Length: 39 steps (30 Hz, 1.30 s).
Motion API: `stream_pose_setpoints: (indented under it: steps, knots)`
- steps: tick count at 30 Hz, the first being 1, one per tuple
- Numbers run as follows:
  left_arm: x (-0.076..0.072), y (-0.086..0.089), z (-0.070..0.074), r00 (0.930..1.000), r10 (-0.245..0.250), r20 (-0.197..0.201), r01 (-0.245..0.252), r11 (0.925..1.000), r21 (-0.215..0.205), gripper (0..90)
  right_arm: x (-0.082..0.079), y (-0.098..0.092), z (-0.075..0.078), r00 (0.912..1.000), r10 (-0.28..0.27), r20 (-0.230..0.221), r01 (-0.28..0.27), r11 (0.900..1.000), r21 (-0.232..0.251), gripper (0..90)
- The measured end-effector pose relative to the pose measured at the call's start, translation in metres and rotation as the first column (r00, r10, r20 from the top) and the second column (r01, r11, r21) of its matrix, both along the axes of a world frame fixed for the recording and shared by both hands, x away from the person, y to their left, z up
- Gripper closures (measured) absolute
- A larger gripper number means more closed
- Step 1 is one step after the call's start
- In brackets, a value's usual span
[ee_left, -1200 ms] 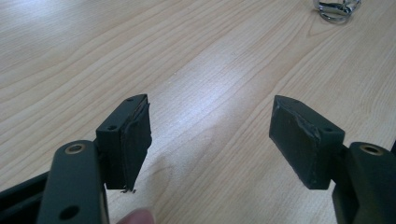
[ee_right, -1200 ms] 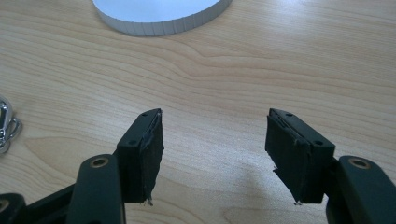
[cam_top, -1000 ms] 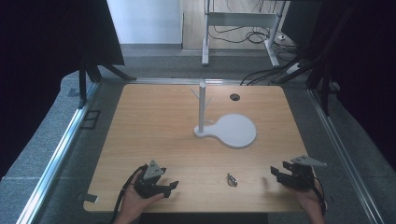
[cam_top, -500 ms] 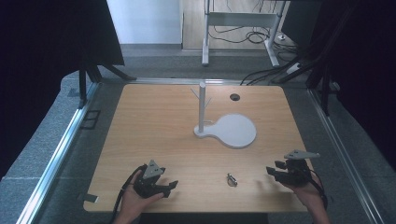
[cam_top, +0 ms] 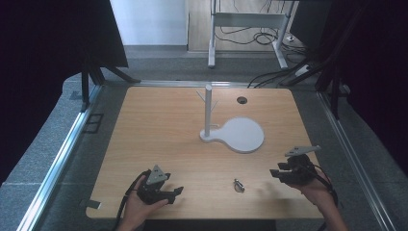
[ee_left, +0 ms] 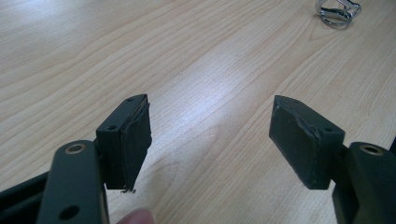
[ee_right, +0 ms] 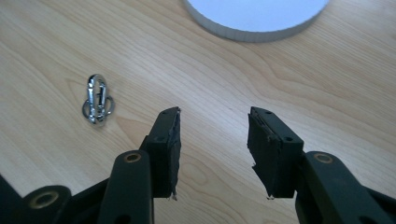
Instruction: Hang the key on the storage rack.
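We hold the right gripper (ee_right: 212, 140) above the wooden table (cam_top: 159, 139), its jaws partly apart with nothing between them, having just been closing. The small metal clip (ee_right: 97, 99) lies flat on the table ahead and to the left of its jaws, well apart from them, with the white stand base (ee_right: 254, 16) farther ahead. Our left gripper (ee_left: 210, 135) rests low with jaws wide apart and empty, the clip far ahead to its right.

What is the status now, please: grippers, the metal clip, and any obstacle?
Left gripper open, empty. Right gripper open, empty, jaws just been closing. Metal clip flat on table, between both, untouched. White stand farther back, nothing in the way.
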<state>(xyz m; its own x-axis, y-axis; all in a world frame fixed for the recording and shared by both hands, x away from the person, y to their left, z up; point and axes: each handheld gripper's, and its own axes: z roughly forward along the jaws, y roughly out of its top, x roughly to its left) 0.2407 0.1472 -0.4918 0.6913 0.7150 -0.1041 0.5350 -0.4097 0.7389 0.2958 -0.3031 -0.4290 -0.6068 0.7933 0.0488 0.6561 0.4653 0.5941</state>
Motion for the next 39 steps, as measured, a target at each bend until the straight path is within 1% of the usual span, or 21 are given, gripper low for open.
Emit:
stream_pose_setpoints:
  steps: [1,3,4,5,10,12,13,14,20,22,24,25,28,30,31,34,39]
  knots:
    - [0.0,-0.001,0.001,1.0,-0.001,0.001,0.001,1.0,-0.002,30.0,0.002,0.005,0.002,0.9999,0.013,-0.011,-0.013,1.0,-0.009,56.0]
    - [0.0,-0.001,0.001,1.0,-0.001,0.002,0.001,1.0,-0.003,30.0,0.003,0.008,0.003,0.9996,0.022,-0.019,-0.022,1.0,-0.015,56.0]
    - [-0.001,-0.001,0.001,1.0,-0.001,0.002,0.001,1.0,-0.003,30.0,0.005,0.013,0.003,0.9988,0.039,-0.029,-0.04,0.999,-0.03,56.2]
    - [-0.001,-0.001,0.001,1.0,-0.001,0.002,0.001,1.0,-0.002,30.0,0.005,0.013,0.003,0.9988,0.039,-0.029,-0.04,0.999,-0.03,56.2]
    - [0.0,0.0,0.001,1.0,0.001,0.0,-0.001,1.0,-0.003,30.0,0.01,0.024,0.004,0.9961,0.066,-0.059,-0.069,0.996,-0.054,57.4]
    - [-0.001,0.0,0.001,1.0,0.001,0.002,-0.001,1.0,-0.005,30.0,0.011,0.03,0.004,0.9952,0.068,-0.07,-0.072,0.996,-0.057,57.9]
    - [-0.002,0.0,0.002,1.0,-0.002,0.005,0.002,1.0,-0.008,30.0,0.012,0.036,0.003,0.9937,0.081,-0.077,-0.087,0.994,-0.066,58.3]
    - [-0.002,0.0,0.002,1.0,-0.002,0.005,0.002,1.0,-0.008,30.0,0.012,0.036,0.003,0.9937,0.081,-0.077,-0.087,0.994,-0.066,58.3]
    - [-0.001,0.001,0.002,1.0,-0.004,0.002,0.004,0.9999,-0.012,30.0,0.014,0.057,0.004,0.986,0.127,-0.108,-0.137,0.987,-0.084,60.1]
    - [-0.001,0.001,0.002,1.0,-0.006,0.001,0.006,0.9999,-0.009,30.0,0.015,0.063,0.004,0.9837,0.134,-0.12,-0.145,0.985,-0.088,60.8]
    - [-0.001,0.002,0.003,1.0,-0.005,0.003,0.005,0.9999,-0.011,30.0,0.017,0.074,0.003,0.9797,0.141,-0.143,-0.156,0.983,-0.1,61.6]
    - [-0.001,0.002,0.003,1.0,-0.005,0.003,0.005,0.9999,-0.011,30.0,0.017,0.074,0.003,0.9797,0.141,-0.143,-0.156,0.983,-0.1,61.6]
    - [-0.001,0.003,0.004,1.0,-0.004,0.007,0.004,0.9999,-0.014,30.0,0.017,0.084,0.001,0.9767,0.148,-0.155,-0.166,0.98,-0.107,62.7]
    - [-0.001,0.003,0.004,1.0,-0.004,0.008,0.004,0.9999,-0.015,30.0,0.017,0.09,0.0,0.9723,0.162,-0.168,-0.182,0.977,-0.112,63.6]
    - [-0.001,0.003,0.004,1.0,-0.004,0.006,0.004,0.9999,-0.014,30.0,0.016,0.094,-0.002,0.9683,0.173,-0.18,-0.195,0.974,-0.118,63.8]
    - [-0.001,0.002,0.004,1.0,-0.005,0.005,0.005,0.9999,-0.014,30.0,0.016,0.097,-0.003,0.9673,0.173,-0.185,-0.198,0.972,-0.125,64.1]
    - [-0.001,0.002,0.003,1.0,-0.005,0.005,0.005,0.9999,-0.013,30.0,0.013,0.104,-0.008,0.9598,0.184,-0.212,-0.216,0.967,-0.137,64.6]
